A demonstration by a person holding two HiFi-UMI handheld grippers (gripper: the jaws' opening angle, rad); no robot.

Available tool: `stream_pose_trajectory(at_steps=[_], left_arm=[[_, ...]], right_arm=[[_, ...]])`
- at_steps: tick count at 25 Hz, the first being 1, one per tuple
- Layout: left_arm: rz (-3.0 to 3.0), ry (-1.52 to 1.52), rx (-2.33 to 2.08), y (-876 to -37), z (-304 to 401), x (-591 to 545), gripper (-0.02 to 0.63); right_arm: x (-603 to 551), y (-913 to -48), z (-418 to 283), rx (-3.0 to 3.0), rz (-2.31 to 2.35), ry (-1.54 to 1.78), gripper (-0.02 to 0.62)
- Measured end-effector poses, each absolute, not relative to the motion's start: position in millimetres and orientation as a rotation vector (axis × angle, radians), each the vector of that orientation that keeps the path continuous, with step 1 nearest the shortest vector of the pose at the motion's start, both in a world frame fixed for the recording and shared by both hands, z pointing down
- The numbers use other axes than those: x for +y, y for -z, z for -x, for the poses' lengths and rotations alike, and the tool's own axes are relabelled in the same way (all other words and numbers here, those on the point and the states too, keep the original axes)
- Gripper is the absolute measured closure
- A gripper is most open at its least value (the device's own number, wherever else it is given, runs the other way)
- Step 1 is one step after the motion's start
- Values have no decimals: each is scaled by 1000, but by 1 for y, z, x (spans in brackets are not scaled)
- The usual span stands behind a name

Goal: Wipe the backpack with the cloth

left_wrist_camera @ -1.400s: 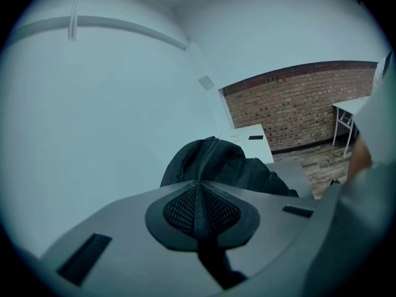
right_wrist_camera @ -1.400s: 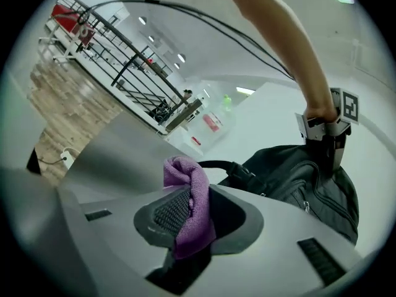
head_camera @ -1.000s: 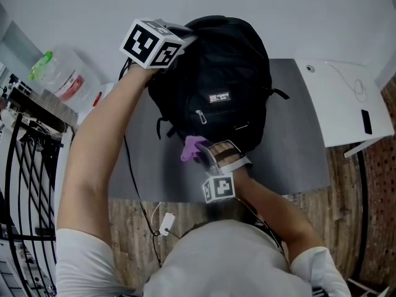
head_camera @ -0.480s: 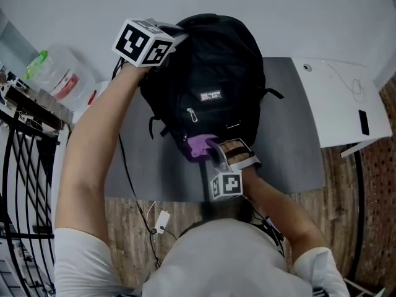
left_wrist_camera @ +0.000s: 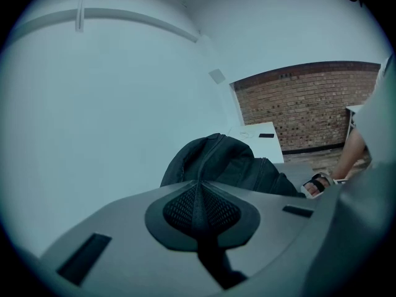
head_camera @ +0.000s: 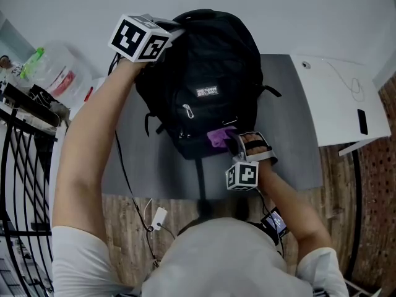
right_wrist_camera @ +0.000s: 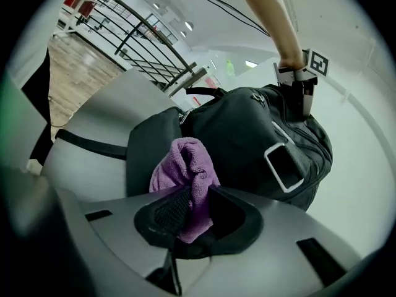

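The black backpack point(head_camera: 207, 73) was seen on the grey table point(head_camera: 297, 147), its front panel turned up towards the person and its long axis running away from the body: base at the near edge, top by the white wall. The left gripper point(head_camera: 175, 34) was found at that far top end with its jaws closed; whether a carry loop was pinched between them could not be made out, but the bag was judged to be steadied from there. The purple cloth point(right_wrist_camera: 185, 166) was clamped between the jaws of the right gripper point(right_wrist_camera: 193, 193), bunched up and protruding past the fingertips. In the head view the cloth point(head_camera: 218, 136) was placed at the near, lower end of the front panel, to the right of its middle, and appeared to be pressed against the fabric just below the front pocket's zip pull point(head_camera: 187, 111). Almost the whole panel, the small label point(head_camera: 206, 92) included, was therefore left lying ahead of the cloth, along the bag's length towards the left gripper. The right hand point(head_camera: 255, 148) was the nearer to the base, and the next stroke was judged to be one pushed away from the body, up the long axis, with the top held against that push.
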State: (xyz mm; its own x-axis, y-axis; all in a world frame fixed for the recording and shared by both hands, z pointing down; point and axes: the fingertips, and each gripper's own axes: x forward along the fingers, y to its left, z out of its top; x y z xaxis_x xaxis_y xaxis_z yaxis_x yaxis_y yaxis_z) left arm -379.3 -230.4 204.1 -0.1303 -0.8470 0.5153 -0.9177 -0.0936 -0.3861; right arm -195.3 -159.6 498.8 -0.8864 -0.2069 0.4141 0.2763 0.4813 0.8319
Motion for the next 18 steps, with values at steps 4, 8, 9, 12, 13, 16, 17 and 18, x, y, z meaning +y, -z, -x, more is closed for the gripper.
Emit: stream_pose_trajectory(at_steps=[4, 8, 9, 12, 13, 16, 17, 18], left_arm=[[-1977, -1014, -2060, -204, 379, -231, 595], [-1946, -1018, -2085, -203, 377, -231, 595], [-1937, -1018, -2092, -202, 376, -231, 595], [-1912, -1023, -2113, -202, 374, -230, 595], [-1907, -1026, -2116, -202, 373, -230, 595], [-1895, -1043, -2122, -201, 370, -226, 595], [-1893, -1047, -2121, -200, 369, -224, 595], [-1892, -1049, -2119, -200, 368, -222, 595]], right_arm=[[-178, -501, 191, -2251, 76, 1311, 502], [-190, -502, 189, -2246, 111, 1220, 502], [-193, -502, 189, -2242, 121, 1204, 502], [-200, -504, 186, -2233, 140, 1157, 502], [-202, -504, 185, -2230, 143, 1140, 502], [-209, -504, 182, -2215, 145, 1110, 502], [-212, -504, 180, -2208, 138, 1101, 502], [-216, -505, 178, -2201, 123, 1089, 502]])
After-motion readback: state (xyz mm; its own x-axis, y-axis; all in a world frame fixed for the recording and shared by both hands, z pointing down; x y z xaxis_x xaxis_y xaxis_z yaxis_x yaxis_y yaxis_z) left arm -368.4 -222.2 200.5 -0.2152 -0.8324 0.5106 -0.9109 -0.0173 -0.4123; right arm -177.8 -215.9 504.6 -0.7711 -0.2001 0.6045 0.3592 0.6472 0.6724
